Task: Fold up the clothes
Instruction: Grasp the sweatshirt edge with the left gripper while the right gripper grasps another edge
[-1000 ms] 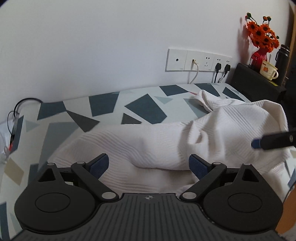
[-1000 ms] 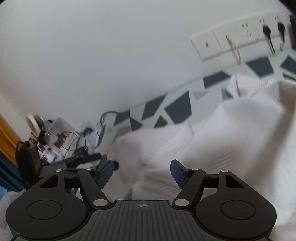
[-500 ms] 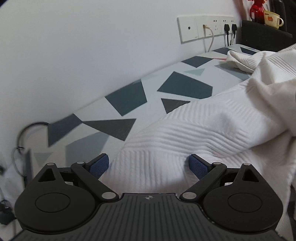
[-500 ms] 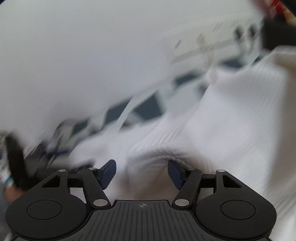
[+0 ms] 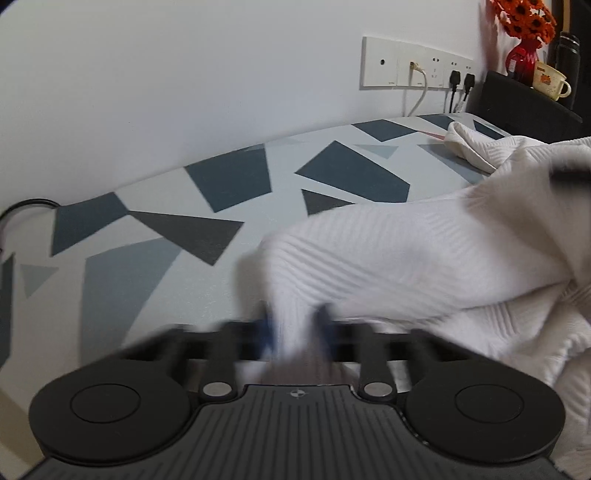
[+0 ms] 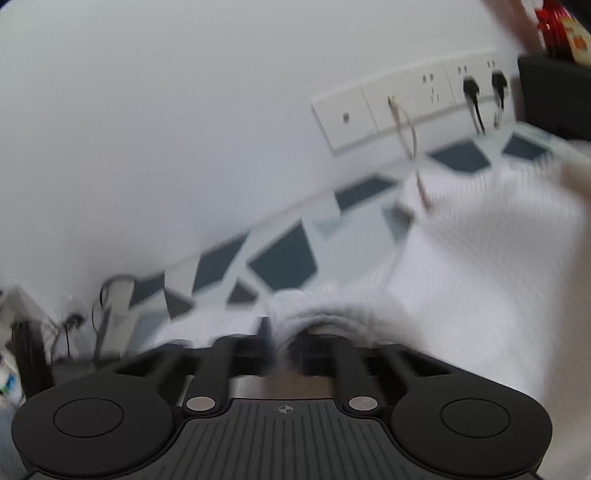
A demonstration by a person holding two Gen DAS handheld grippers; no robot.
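1. I am holding my left tool [image 5: 295, 332] low over the desk [image 5: 155, 266], which has a cover of blue and grey shapes.
2. Its jaws have just been closing, and they are pinching a ribbed edge of the white sweater [image 5: 406, 251] between them.
3. The blue pads [image 5: 266, 330] are looking blurry, but the white cloth is squeezed tight between them.
4. The sweater is lying on the desk in a big soft heap, spreading from my left tool out to the right side of the left view.
5. One bunched bit of it is poking up near the back of the desk, close to the wall.
6. I am holding my right tool [image 6: 286, 338] low over the same sweater [image 6: 480, 280].
7. Its jaws have just been closing too, and a rounded fold of white cloth is caught between them.
8. The right view is blurry, so I cannot tell just how much cloth is in there.
9. A row of white wall sockets [image 5: 417, 62] is sitting on the wall behind the desk.
10. A white cable [image 5: 419, 92] and two black plugs [image 5: 461, 79] are hanging from them.
11. A red vase [image 5: 522, 61] of orange flowers [image 5: 524, 18] is standing on a black box [image 5: 517, 105] at the far right.
12. A cream mug [image 5: 550, 81] is sitting just beside the vase.
13. A dark cable [image 5: 26, 206] is curling at the left edge of the desk.
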